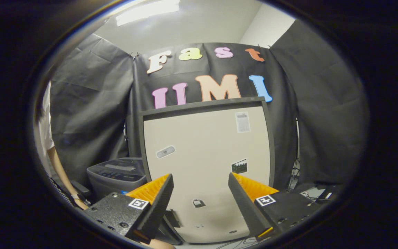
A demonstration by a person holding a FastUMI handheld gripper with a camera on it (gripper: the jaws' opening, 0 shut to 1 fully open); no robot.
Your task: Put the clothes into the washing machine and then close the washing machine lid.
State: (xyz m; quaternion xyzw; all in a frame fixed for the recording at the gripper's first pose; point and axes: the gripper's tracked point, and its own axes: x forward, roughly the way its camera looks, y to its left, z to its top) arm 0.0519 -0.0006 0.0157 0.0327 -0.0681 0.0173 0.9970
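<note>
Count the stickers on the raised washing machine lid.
4 on the lid: a white label near its top, a grey oval mid-height, a clapperboard above the open gripper, a small one between the fingers. More may be hidden.

White short sleeve [46,131]; wristband [75,197]

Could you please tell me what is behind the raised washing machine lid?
Behind the lid hangs the black booth cloth; whatever the lid covers is hidden. The tool is open, empty.
</note>
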